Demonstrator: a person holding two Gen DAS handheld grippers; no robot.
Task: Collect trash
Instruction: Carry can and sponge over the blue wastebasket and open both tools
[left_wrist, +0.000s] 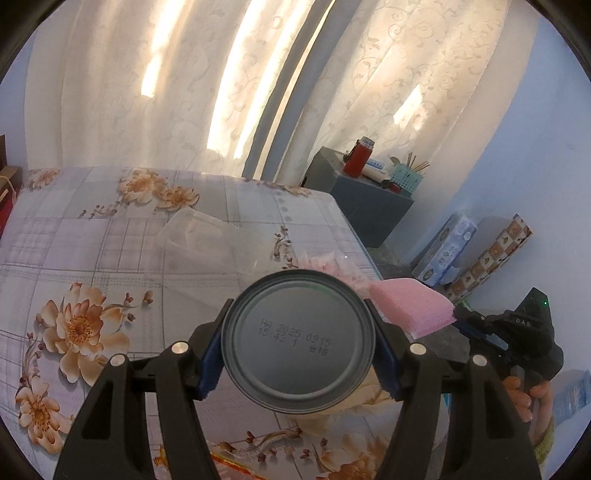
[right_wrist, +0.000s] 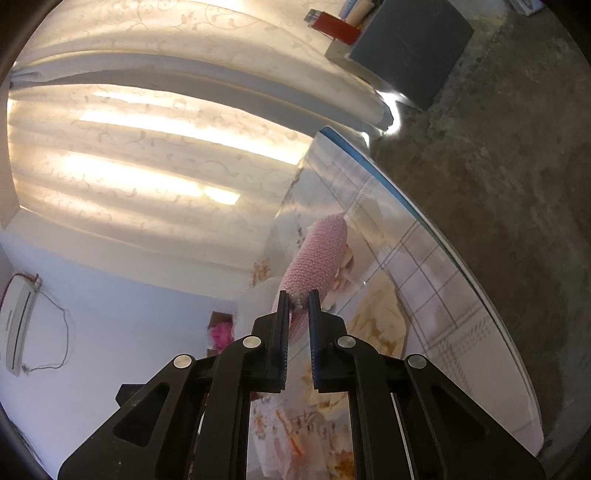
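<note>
A metal can (left_wrist: 298, 341) with a printed date code on its round end faces the left wrist camera. My left gripper (left_wrist: 297, 332) is shut on it, its blue pads pressing the can's sides above the floral tablecloth (left_wrist: 92, 240). A pink foam net sleeve (right_wrist: 317, 254) hangs out ahead of my right gripper (right_wrist: 298, 301), which is shut on its near end. In the left wrist view the same pink foam sleeve (left_wrist: 410, 306) sticks out of the right gripper (left_wrist: 460, 319) beside the can, with a hand (left_wrist: 524, 398) on its handle.
A clear plastic container (left_wrist: 199, 236) and pink crumpled wrapping (left_wrist: 325, 266) lie on the table. Past the table's edge (right_wrist: 443, 240) are the concrete floor (right_wrist: 498, 147), a grey cabinet (left_wrist: 365, 199) with a red flask (left_wrist: 357, 159), and boxes (left_wrist: 491, 254) against the wall.
</note>
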